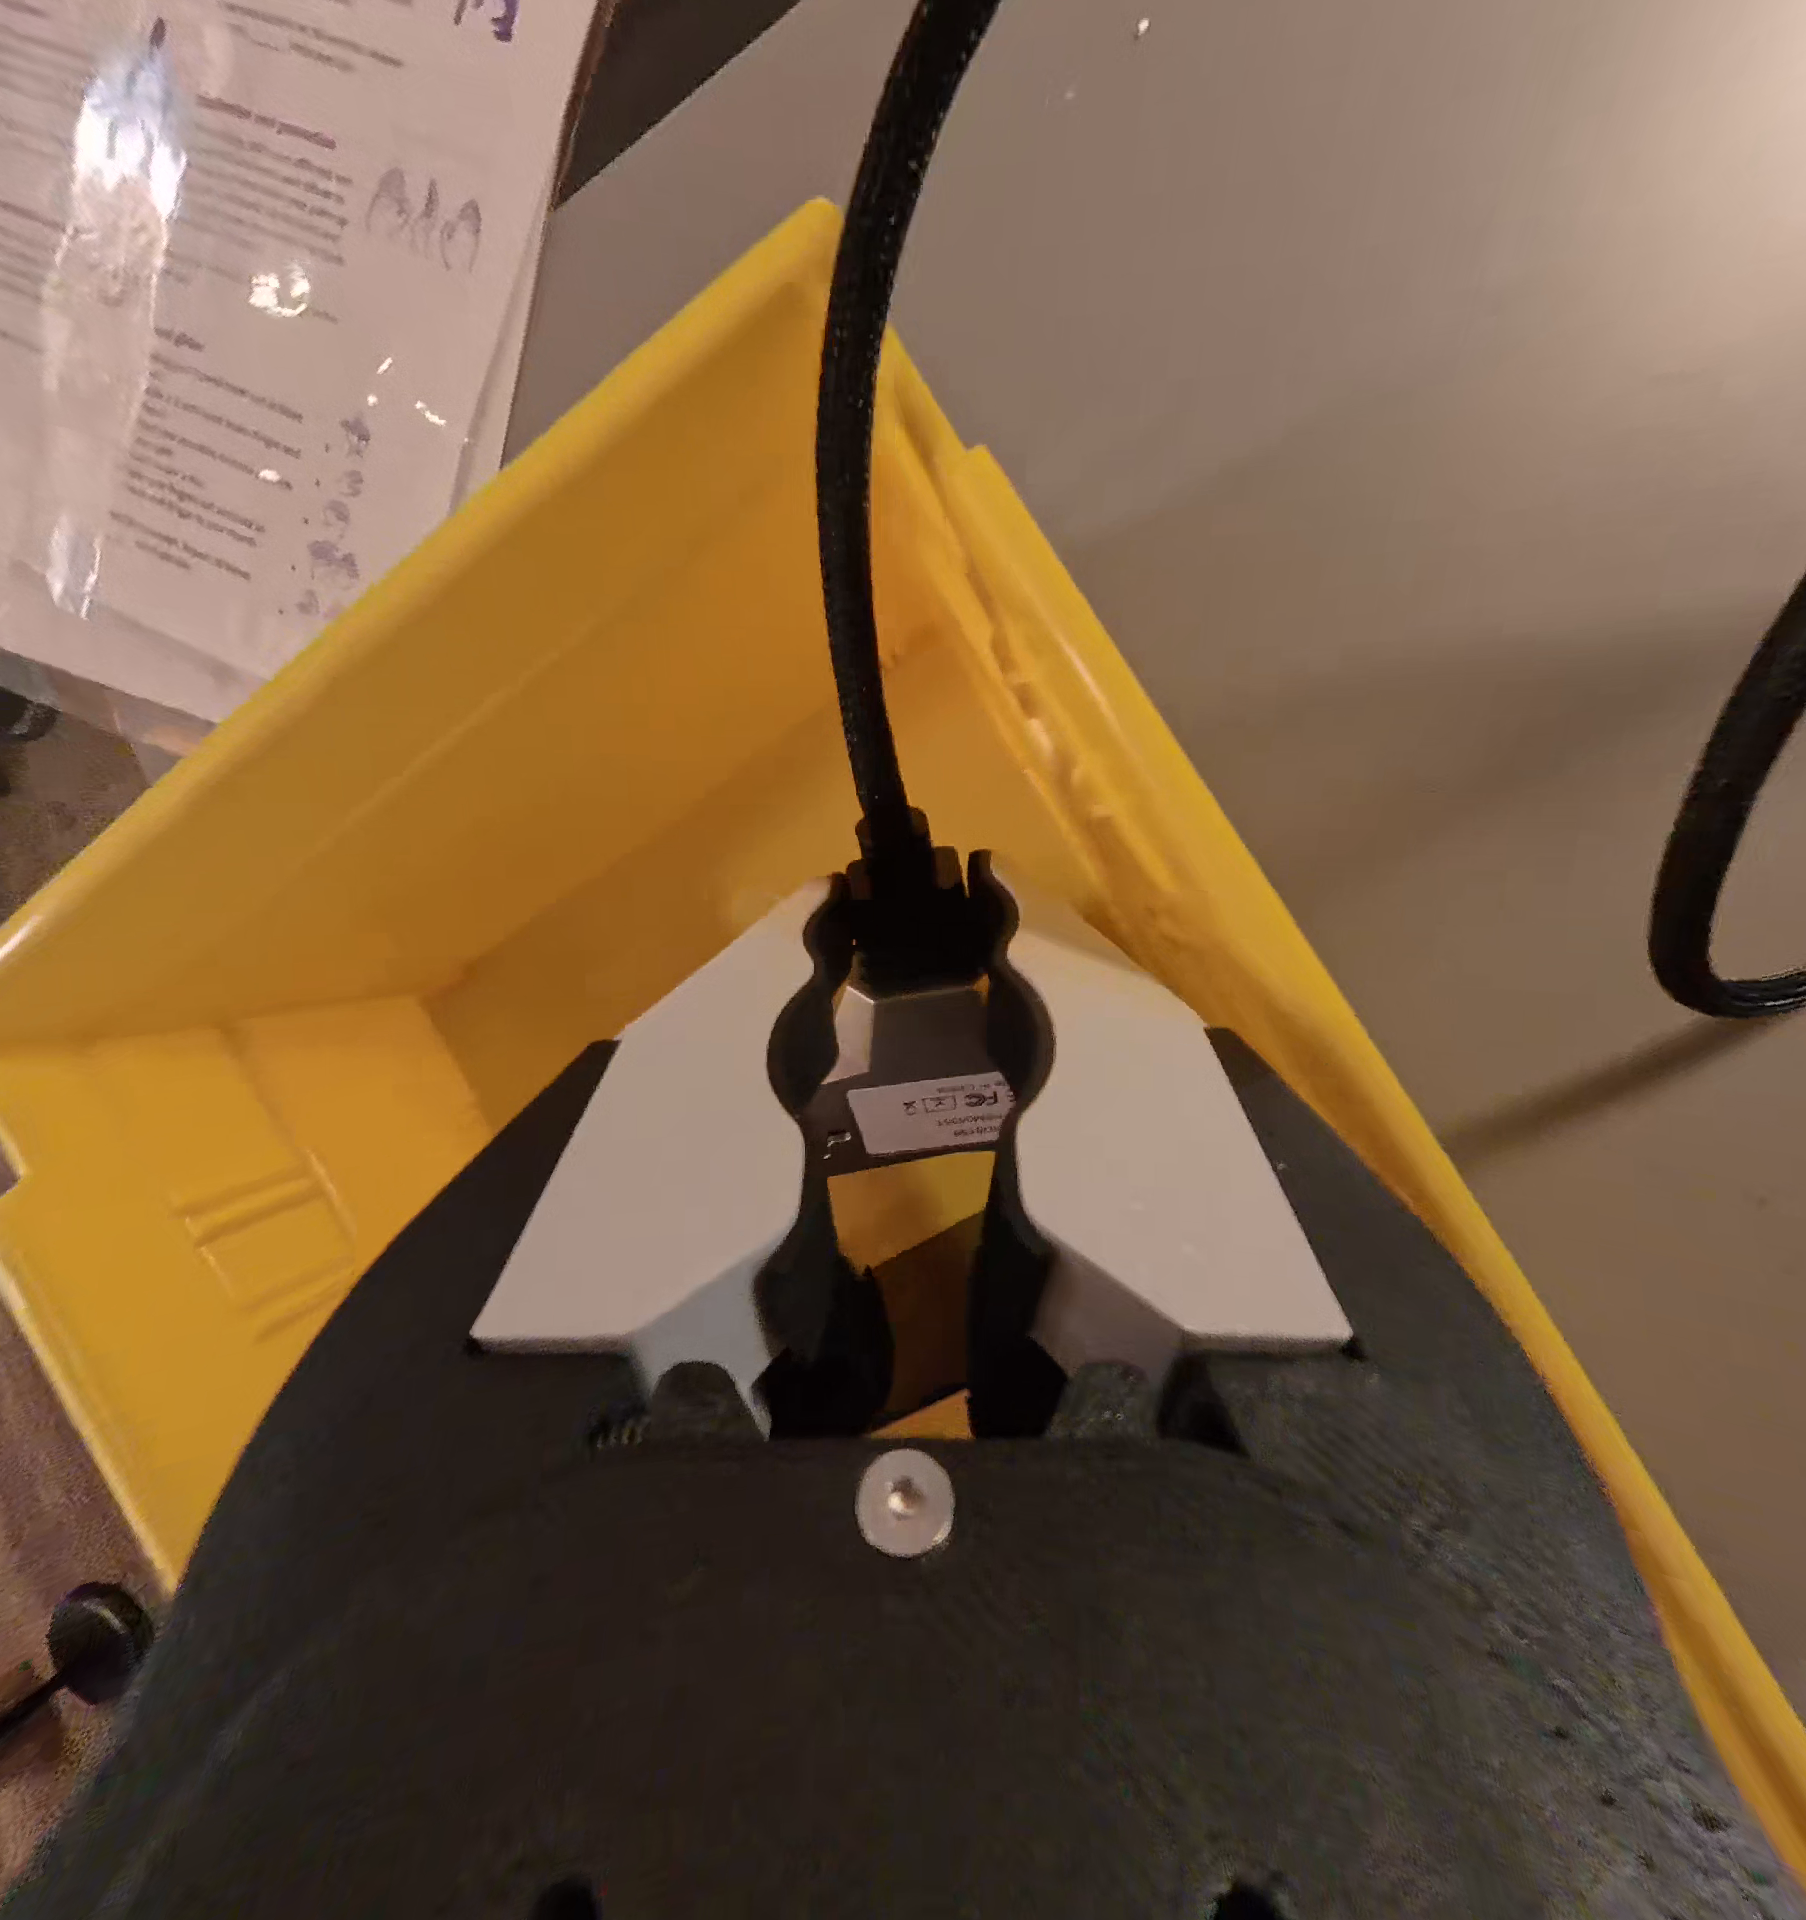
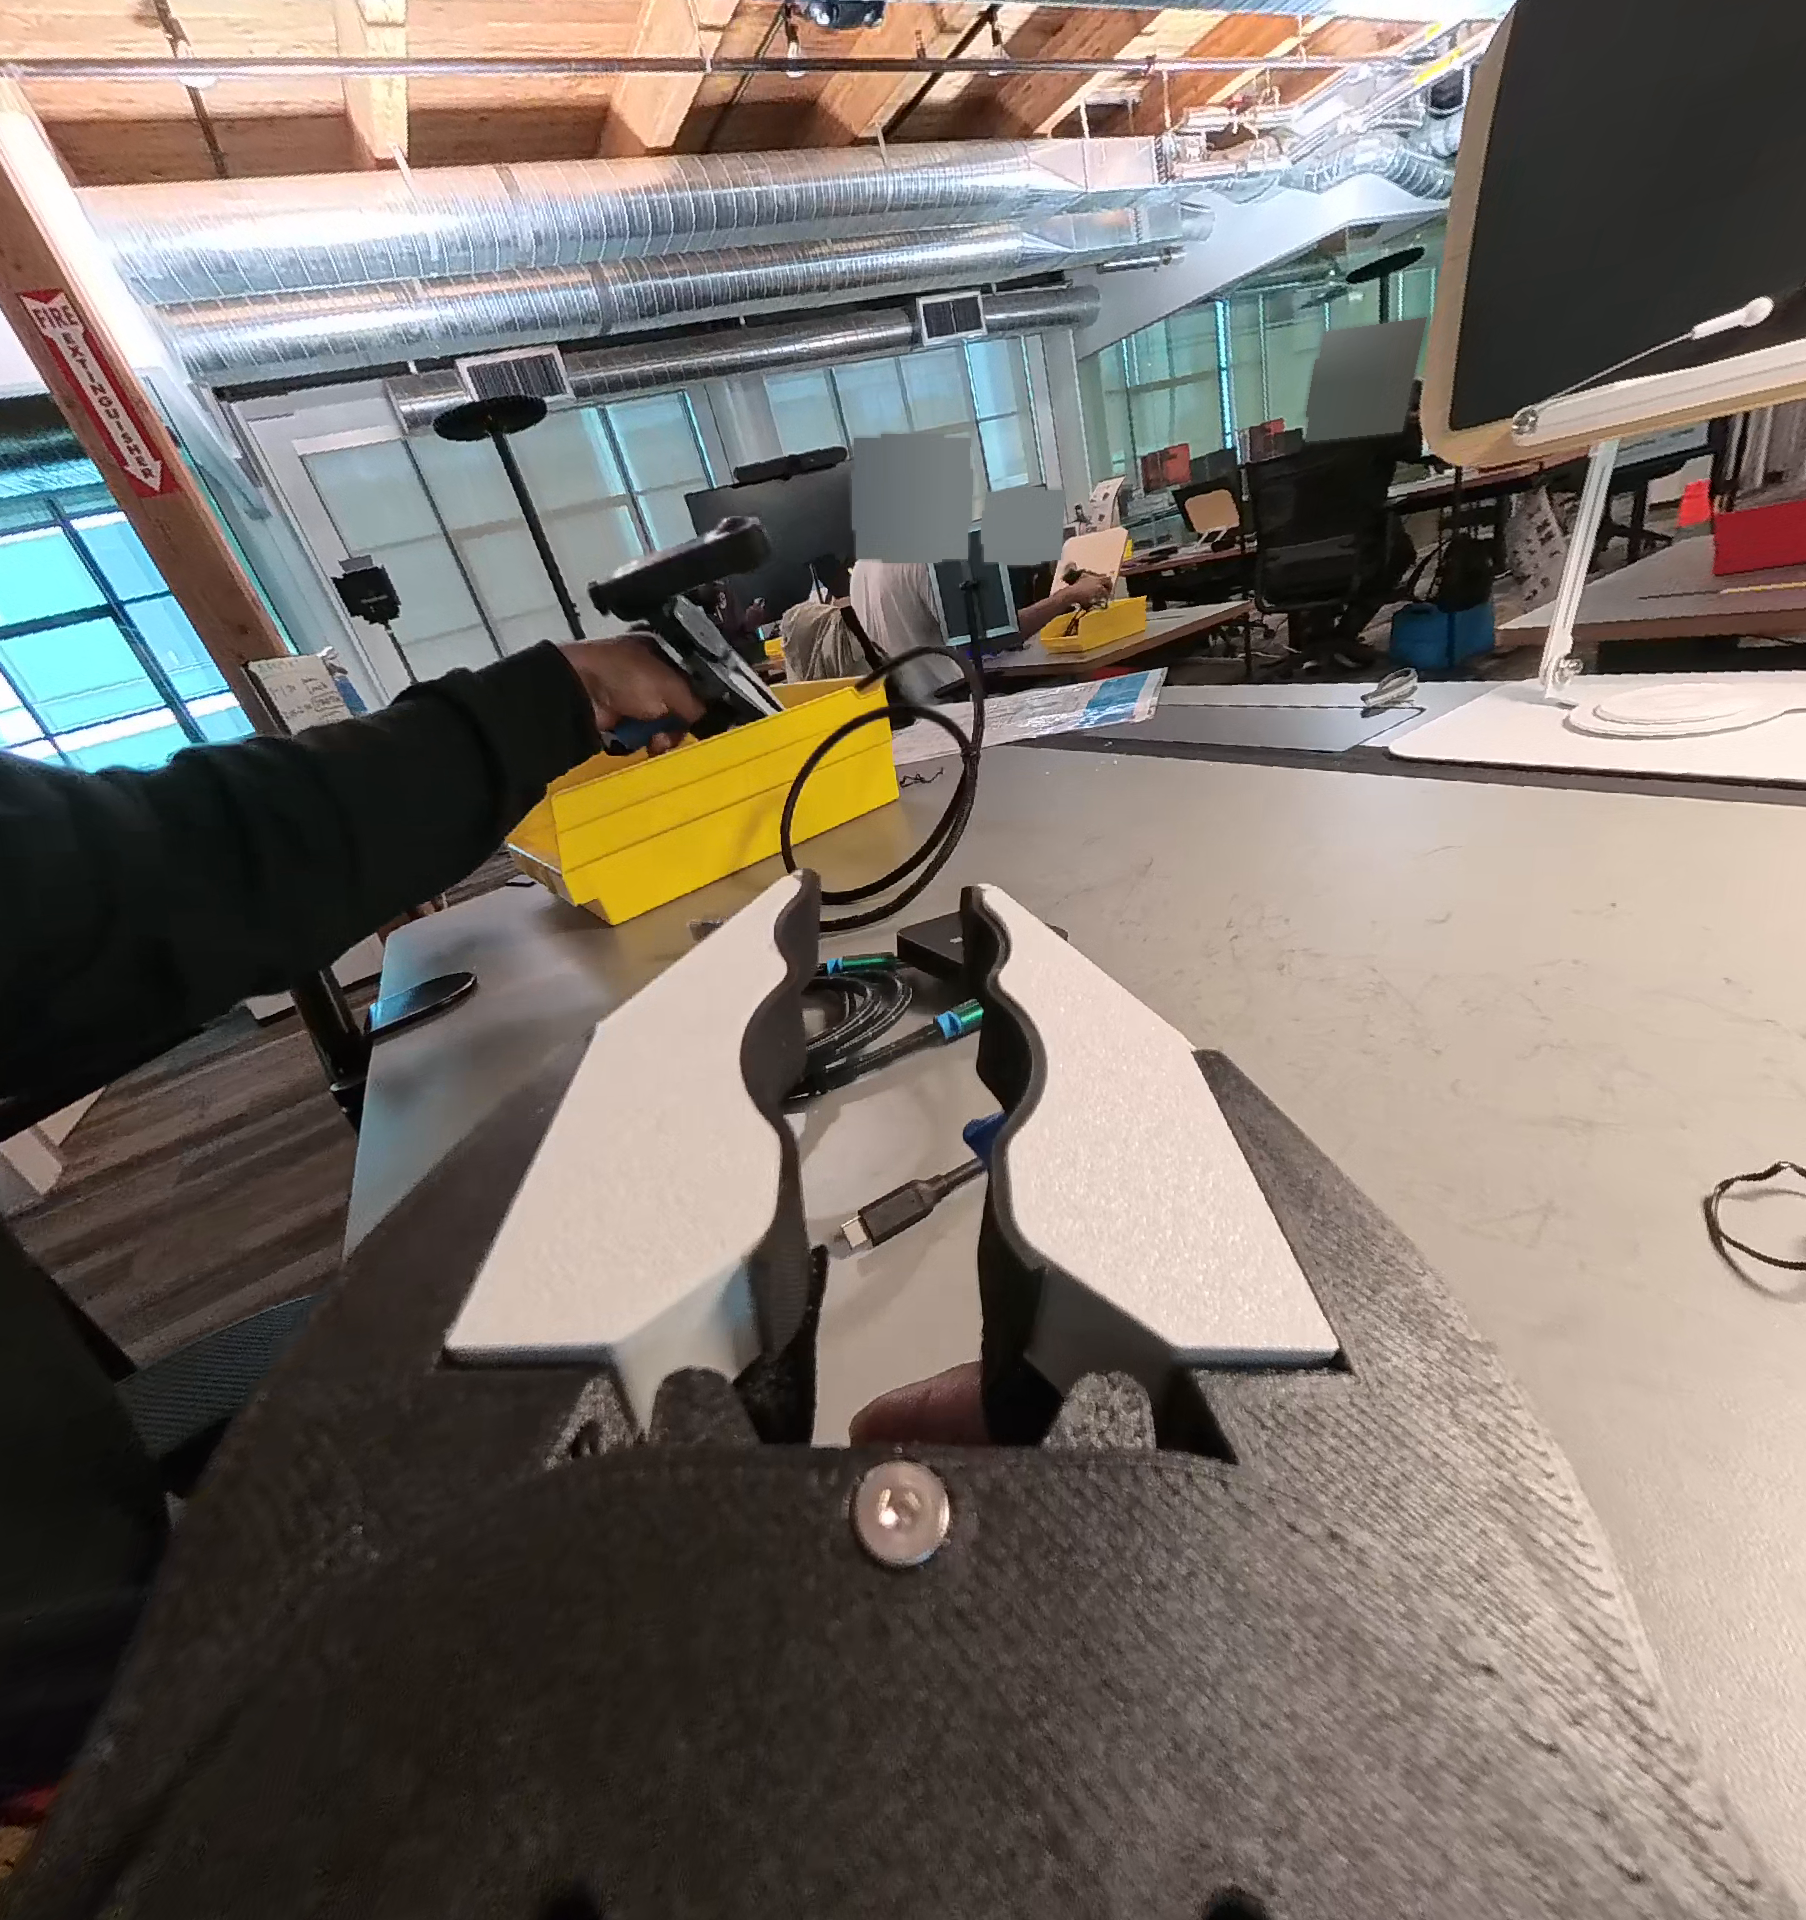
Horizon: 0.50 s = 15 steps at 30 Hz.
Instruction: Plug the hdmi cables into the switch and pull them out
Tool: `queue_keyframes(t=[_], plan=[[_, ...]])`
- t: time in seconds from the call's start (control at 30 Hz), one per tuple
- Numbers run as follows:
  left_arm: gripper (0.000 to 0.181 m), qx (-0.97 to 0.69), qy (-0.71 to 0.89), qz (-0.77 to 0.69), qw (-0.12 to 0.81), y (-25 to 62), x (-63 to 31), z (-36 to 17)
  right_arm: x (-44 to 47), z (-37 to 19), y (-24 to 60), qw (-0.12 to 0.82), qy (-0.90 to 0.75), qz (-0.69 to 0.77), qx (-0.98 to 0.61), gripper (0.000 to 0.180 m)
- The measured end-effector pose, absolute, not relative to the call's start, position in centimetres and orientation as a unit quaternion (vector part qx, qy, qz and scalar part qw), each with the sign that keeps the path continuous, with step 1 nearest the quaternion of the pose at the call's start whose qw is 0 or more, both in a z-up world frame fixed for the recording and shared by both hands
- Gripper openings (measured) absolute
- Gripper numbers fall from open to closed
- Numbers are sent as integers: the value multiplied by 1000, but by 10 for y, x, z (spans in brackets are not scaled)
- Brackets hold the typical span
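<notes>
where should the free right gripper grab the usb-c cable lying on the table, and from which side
Grip the USB-C cable on its flat black plug housing behind the silver tip, coming down from above with the open right gripper. It lies flat on the table, so its two long sides probably suit the fingers better than the thin cord.

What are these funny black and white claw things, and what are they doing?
They are grippers, claws a person squeezes by hand. Each carries a camera, so each picture looks along one claw. The left gripper is shut on a metal HDMI plug with a black braided cable, over a yellow bin. The right gripper is open and empty above a grey table, where more cables and a small black switch box lie.
</notes>
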State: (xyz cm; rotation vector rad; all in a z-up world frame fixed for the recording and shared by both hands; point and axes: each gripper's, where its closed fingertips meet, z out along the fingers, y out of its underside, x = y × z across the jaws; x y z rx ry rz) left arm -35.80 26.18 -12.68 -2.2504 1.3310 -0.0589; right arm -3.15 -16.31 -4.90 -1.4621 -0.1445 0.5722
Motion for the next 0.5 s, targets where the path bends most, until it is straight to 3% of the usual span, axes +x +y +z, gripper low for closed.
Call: queue_keyframes(t=[0.17,0.5], plan=[[23,-824,451,13,342,268,-368,-75,-34,-50,-163,702,-73,257,-660,28],[22,-715,409,52,564,226,-322,104,-40,-50,-165,704,-91,243,-661,28]])
